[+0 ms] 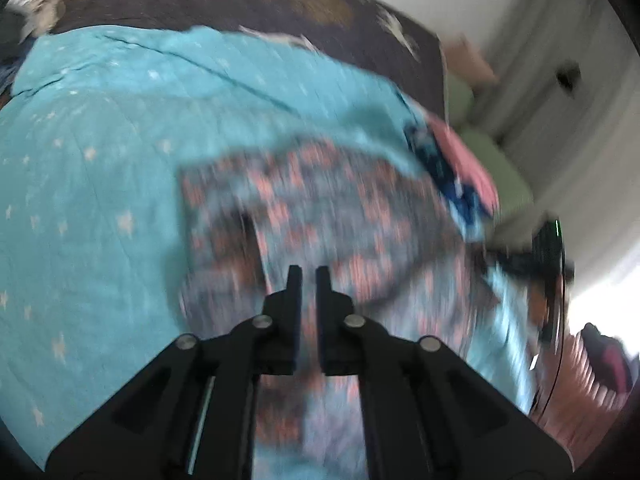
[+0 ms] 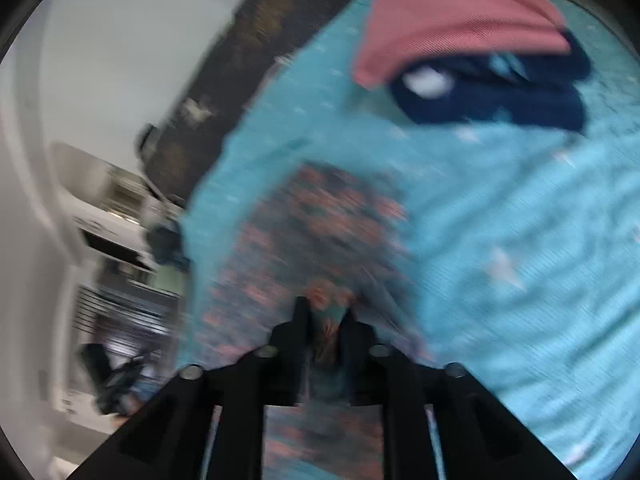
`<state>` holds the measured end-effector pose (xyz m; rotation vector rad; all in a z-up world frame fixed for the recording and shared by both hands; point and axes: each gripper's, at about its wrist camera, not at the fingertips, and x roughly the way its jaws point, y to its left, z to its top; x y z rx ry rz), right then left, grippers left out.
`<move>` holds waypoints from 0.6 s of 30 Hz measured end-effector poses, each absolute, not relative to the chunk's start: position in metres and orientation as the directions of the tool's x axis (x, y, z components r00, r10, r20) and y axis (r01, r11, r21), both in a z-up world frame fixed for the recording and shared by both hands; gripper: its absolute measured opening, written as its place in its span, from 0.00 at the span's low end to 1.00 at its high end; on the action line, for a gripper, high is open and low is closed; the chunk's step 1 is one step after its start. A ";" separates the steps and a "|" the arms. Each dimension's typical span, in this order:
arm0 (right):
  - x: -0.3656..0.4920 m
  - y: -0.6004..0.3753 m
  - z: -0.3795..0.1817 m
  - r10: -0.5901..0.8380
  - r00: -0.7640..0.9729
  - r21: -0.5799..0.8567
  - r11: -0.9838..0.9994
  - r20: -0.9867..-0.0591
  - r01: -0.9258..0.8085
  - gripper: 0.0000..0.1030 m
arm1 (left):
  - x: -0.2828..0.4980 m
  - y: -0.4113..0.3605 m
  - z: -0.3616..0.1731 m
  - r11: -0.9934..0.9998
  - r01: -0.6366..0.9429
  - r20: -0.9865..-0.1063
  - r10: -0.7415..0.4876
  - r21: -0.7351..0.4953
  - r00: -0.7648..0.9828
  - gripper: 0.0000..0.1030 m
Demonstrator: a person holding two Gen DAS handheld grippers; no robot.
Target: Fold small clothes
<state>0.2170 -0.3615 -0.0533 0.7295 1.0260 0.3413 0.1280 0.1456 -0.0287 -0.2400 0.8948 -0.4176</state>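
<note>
A small garment (image 1: pixel 320 208) in pale blue with a pink-orange print lies spread on a turquoise star blanket (image 1: pixel 100 140); everything is motion-blurred. My left gripper (image 1: pixel 309 276) hovers over the garment's near part, and its fingers stand a narrow gap apart with nothing between them. In the right wrist view the same garment (image 2: pixel 320 216) stretches away from my right gripper (image 2: pixel 325 310). The right gripper's fingers are parted, with a bunch of the printed cloth in the gap. Whether the pads still press on it is blurred.
A pink garment (image 2: pixel 460 28) lies over a navy one (image 2: pixel 492 96) at the far side of the blanket (image 2: pixel 520 220). A dark patterned bedspread (image 1: pixel 240 0) lies beyond. The bed's edge, white furniture (image 2: pixel 104 220) and a dark device (image 1: pixel 548 248) lie to the side.
</note>
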 end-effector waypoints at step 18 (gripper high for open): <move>0.070 -0.371 -0.017 0.433 0.547 0.517 0.856 -0.716 -0.001 0.44 | -0.070 0.016 -0.086 0.649 0.676 -0.811 -0.151 0.349 0.564 0.48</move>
